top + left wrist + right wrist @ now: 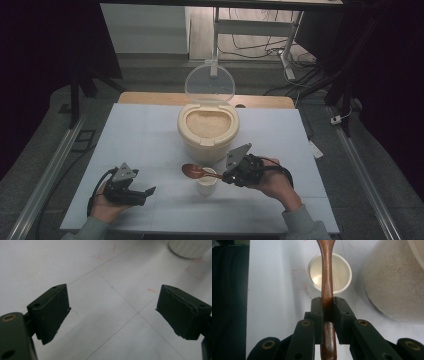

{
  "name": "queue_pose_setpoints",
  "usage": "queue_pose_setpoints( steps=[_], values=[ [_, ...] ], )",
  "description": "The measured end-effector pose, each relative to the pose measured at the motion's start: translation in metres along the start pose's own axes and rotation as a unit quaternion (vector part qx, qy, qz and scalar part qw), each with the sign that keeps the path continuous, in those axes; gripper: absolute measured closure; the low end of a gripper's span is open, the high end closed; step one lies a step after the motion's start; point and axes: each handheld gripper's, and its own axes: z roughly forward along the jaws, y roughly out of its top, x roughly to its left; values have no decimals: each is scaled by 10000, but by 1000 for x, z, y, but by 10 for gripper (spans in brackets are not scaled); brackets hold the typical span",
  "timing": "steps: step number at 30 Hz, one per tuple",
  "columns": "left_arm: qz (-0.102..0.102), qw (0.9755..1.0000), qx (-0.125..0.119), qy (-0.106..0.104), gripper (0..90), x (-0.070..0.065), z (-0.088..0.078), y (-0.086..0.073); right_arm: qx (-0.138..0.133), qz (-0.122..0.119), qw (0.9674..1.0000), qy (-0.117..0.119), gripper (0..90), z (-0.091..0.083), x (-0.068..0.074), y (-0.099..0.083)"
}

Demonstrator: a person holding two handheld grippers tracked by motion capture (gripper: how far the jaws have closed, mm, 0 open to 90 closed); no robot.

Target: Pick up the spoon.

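**Spoon hanging over the cup, left side idling**

The right gripper (227, 176) is clamping a brown wooden spoon (196, 172) by its handle, and in the right gripper view the two black jaws are pressing on either side of that handle (327, 307), no gap showing. The spoon is reaching out ahead of the jaws, passing right over the mouth of a small white cup (207, 182); in the right gripper view the cup (313, 272) is sitting just beyond the jaw tips with the handle crossing above its opening.

The left gripper (142, 192) is resting low near the person's edge of the table, well apart from the cup, jaws standing wide with nothing between them. In the left gripper view bare tabletop is showing between the two pads (53, 312).

Everything is sitting on a pale white table (140, 140) marked with thin grid lines. Behind the cup a cream rice container (206, 145) is standing with its clear round lid (209, 84) tipped up and open, pale grains (205, 123) filling it. Beyond the table, grey floor, cables and a metal frame are showing, with dark curtains closing in on both sides.

The spoon's long axis is running roughly level across the table, bowl pointing toward the person's left, handle end buried in the right gripper.
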Motion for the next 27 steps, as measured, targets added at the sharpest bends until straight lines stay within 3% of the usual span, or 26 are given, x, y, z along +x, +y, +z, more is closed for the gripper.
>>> queue_pose_setpoints(
  steps=[3, 5, 16, 18, 19, 21, 27],
  values=[
    [86, 9999, -86, -115, 114, -6, -4, 7, 15, 9, 10000, -21, 782, 0, -1, 0],
    [263, 9990, -250, -275, 119, -16, -10, 20, -7, 29, 10000, -3, 782, 1, -1, -1],
    [808, 9944, -476, -478, 132, -42, -21, 59, 16, 35, 10000, -17, 781, 1, -1, -1],
    [999, 9912, -645, -577, 140, -52, -26, 72, 41, 26, 10000, -38, 782, 1, -1, 0],
    [999, 9912, -645, -577, 142, -52, -26, 72, 40, 28, 10000, -45, 782, 2, -1, 0],
    [1144, 9888, -707, -646, 151, -59, -28, 82, 48, 16, 10000, -40, 782, 3, -1, 0],
    [1528, 9815, -617, -975, 221, -77, -19, 108, 40, -6, 10000, -60, 781, 3, 1, 1]
  ],
)
